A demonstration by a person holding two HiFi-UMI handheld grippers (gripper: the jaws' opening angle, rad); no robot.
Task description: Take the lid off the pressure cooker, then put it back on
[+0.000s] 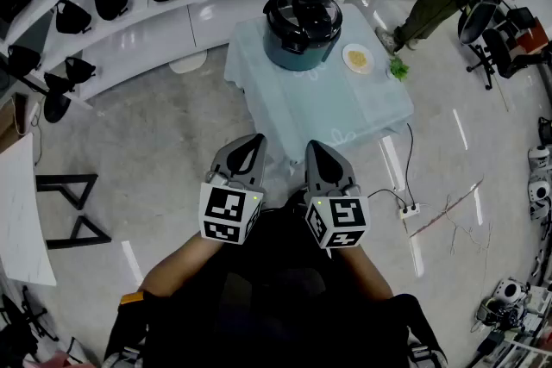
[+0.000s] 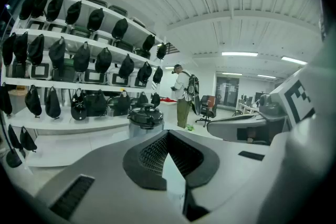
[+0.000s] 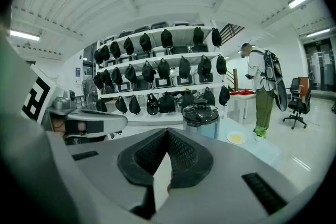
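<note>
- The worktop (image 1: 332, 112), draped in a pale blue-green cloth, stands alone in the middle of a light floor (image 1: 155, 142). In the head view its near edge lies just ahead of the tong tips.
- There is open floor to the left of the worktop, as far as the white shelves (image 1: 129, 30) loaded with black bags.
- To the right, a power strip (image 1: 408, 209) and thin cables lie on the floor. A person (image 1: 431, 4) stands near the far right corner, with office chairs (image 1: 487, 13) beyond.
- The left tongs (image 1: 253, 140) (image 2: 167, 136) and right tongs (image 1: 315, 146) (image 3: 167, 134) are held side by side close to the body. Both are clenched, tips together, with nothing between them, and both are well apart from the cooker.
- The pressure cooker (image 1: 302, 26) (image 2: 146, 119) (image 3: 200, 115) sits at the far end of the worktop, toward the shelves. It has a round, grey-blue body.
- Its glossy black lid (image 1: 302, 11) is on, with a raised knob at the centre.
- A small plate (image 1: 358, 58) holding something yellow lies just beside the cooker on the right, and a green sprig (image 1: 398, 69) sits at the cloth's right edge.
- The cube on each pair of tongs carries black-and-white square patterns. Any lettering on the cooker is too small to read.
</note>
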